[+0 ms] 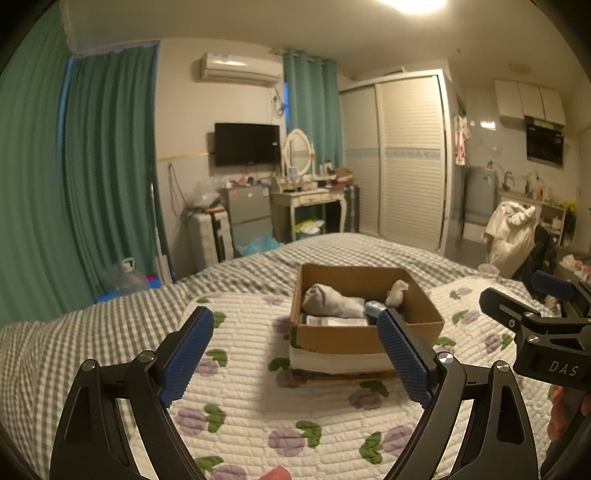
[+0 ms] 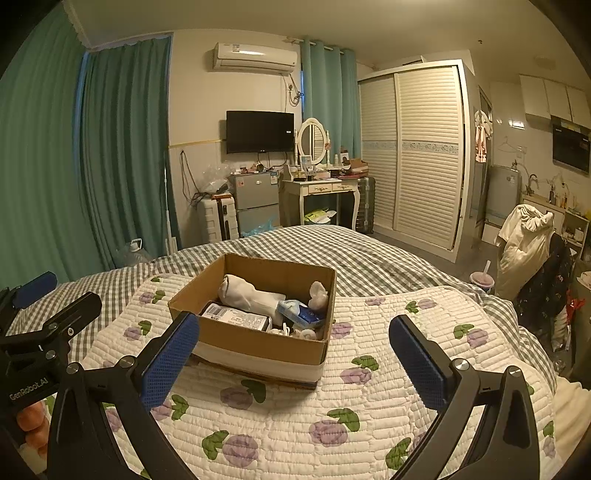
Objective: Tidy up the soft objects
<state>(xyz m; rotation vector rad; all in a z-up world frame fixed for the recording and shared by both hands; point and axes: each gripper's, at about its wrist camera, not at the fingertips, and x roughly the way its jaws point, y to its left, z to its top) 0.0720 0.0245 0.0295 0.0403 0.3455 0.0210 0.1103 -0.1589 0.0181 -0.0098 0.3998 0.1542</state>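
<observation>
Sitting at the middle of both views on a quilted floral bedspread (image 2: 295, 424), the open cardboard box (image 2: 258, 343) holds the soft things to be sorted. A rolled pale cloth bundle (image 2: 247, 293) lies across its far half, a small fluffy off-white piece (image 2: 318, 295) leans in the far right corner, and a blue-and-white soft packet (image 2: 301, 314) sits just in front of that.

Both grippers hover apart from the box with nothing between their fingers. The left gripper (image 1: 295, 354) has its 2 blue pads spread wide, low in its own frame; the right gripper (image 2: 293, 362) is equally wide and empty.

As a judgement, the cloth bundle should be light, limp and easy to crush, likely to unroll if pinched at an end, so its thick middle is the better hold. The fluffy piece looks lighter still and would compress almost flat. The packet may be slippery and could slide between pads.

Only the right wrist view looks down enough to show the flat labelled package (image 2: 236, 317) on the box floor and small white items near the front right corner. Only the left wrist view shows the right gripper from outside, at its right edge, and a bright ceiling light (image 1: 413, 3) at top.
</observation>
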